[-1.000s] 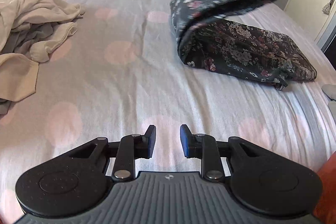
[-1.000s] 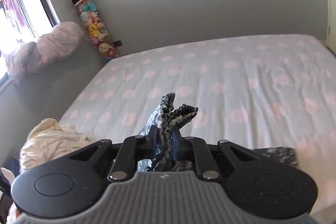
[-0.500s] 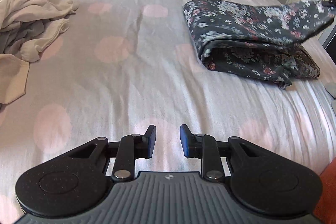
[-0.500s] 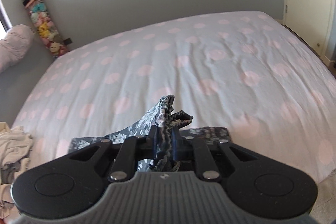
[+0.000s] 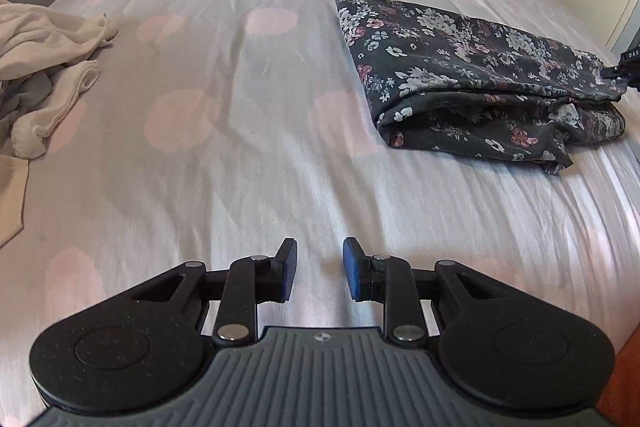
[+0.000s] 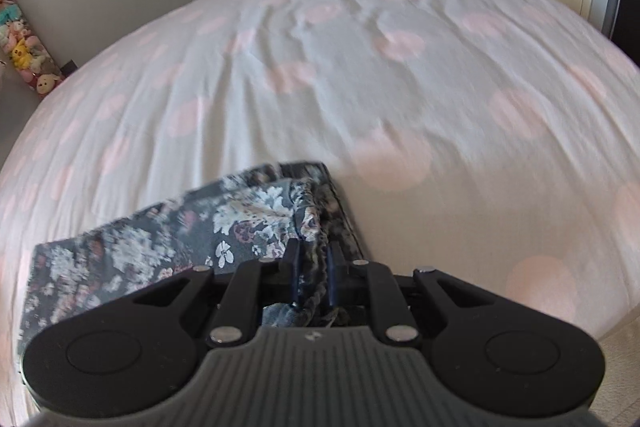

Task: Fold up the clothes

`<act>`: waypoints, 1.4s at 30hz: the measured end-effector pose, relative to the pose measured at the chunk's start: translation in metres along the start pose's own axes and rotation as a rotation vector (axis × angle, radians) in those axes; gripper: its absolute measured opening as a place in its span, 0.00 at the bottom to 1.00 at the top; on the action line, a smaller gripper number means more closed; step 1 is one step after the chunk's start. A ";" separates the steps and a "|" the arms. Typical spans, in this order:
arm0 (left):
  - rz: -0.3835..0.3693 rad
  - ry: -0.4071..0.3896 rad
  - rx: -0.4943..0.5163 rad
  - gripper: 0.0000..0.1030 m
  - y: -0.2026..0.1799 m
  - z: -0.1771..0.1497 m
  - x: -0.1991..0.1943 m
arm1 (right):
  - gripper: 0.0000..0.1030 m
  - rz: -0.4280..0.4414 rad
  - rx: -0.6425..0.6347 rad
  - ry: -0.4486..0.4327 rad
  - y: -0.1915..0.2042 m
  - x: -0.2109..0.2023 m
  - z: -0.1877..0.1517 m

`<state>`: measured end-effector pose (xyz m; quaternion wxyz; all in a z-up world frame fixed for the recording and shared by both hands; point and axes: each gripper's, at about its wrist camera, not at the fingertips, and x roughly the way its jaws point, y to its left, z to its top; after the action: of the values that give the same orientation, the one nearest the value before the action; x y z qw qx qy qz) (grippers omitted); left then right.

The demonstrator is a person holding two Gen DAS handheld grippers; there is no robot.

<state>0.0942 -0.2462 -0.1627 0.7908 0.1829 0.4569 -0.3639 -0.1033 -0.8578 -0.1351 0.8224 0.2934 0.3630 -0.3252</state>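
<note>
Laying the floral garment (image 6: pixel 248 219) folded on the bed (image 6: pixel 360 75).
My right gripper (image 6: pixel 314 269) clenches its gathered edge, lower centre; my left gripper (image 5: pixel 318 269) is released. I should align the edges before letting go.

Soft daylight is lighting both views evenly; the right wrist view is blurring, and fisheye distortion is bending the edges.

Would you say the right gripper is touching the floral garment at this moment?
Touching. The right wrist view shows the right gripper shut on a bunched edge of the floral garment, fabric pinched between both pads.
</note>
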 end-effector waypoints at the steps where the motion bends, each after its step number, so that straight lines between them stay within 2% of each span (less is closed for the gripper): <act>1: 0.003 0.002 0.005 0.23 -0.001 0.004 0.002 | 0.15 0.000 0.002 0.007 -0.003 0.005 -0.003; 5: 0.014 0.002 0.032 0.23 -0.006 0.017 0.009 | 0.15 -0.005 0.001 0.023 -0.011 0.020 -0.012; 8: 0.014 -0.010 0.052 0.23 -0.008 0.027 0.010 | 0.20 -0.011 -0.002 0.022 -0.015 0.025 -0.015; 10: 0.002 -0.034 0.063 0.26 -0.010 0.036 0.007 | 0.38 -0.005 0.017 0.011 -0.020 0.020 -0.016; 12: -0.020 -0.068 0.065 0.43 -0.010 0.045 0.003 | 0.42 0.000 0.035 -0.001 -0.026 0.015 -0.016; 13: -0.030 -0.086 0.058 0.46 -0.010 0.051 0.001 | 0.45 0.003 0.046 -0.006 -0.029 0.012 -0.016; 14: -0.040 -0.103 0.052 0.46 -0.010 0.057 0.000 | 0.47 0.012 0.065 -0.011 -0.032 0.007 -0.017; 16: -0.064 -0.131 0.025 0.47 -0.009 0.069 0.000 | 0.56 0.029 0.097 -0.013 -0.037 -0.002 -0.021; 20: -0.122 -0.169 -0.056 0.54 -0.006 0.094 0.006 | 0.63 0.073 0.170 -0.019 -0.045 -0.017 -0.031; 22: -0.159 -0.150 -0.108 0.55 -0.004 0.102 0.020 | 0.68 0.082 0.201 -0.020 -0.048 -0.019 -0.035; 24: -0.195 -0.130 -0.159 0.55 -0.002 0.110 0.034 | 0.71 0.083 0.225 -0.015 -0.050 -0.019 -0.039; 26: -0.196 -0.100 -0.193 0.55 -0.003 0.112 0.050 | 0.73 0.082 0.246 -0.007 -0.052 -0.017 -0.043; 32: -0.233 -0.019 -0.258 0.55 -0.006 0.101 0.084 | 0.73 0.088 0.336 0.029 -0.066 -0.001 -0.054; 35: -0.232 -0.022 -0.256 0.56 -0.008 0.096 0.089 | 0.75 0.106 0.366 0.026 -0.069 0.007 -0.062; 40: -0.235 -0.031 -0.251 0.58 -0.011 0.095 0.095 | 0.75 0.119 0.329 0.029 -0.063 0.013 -0.064; 42: -0.225 -0.043 -0.238 0.64 -0.017 0.095 0.097 | 0.74 0.112 0.307 0.022 -0.058 0.015 -0.065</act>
<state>0.1687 -0.3561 -0.1963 0.7707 0.0279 0.4974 -0.3974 -0.1654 -0.8512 -0.1976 0.7807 0.4390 0.3009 -0.3275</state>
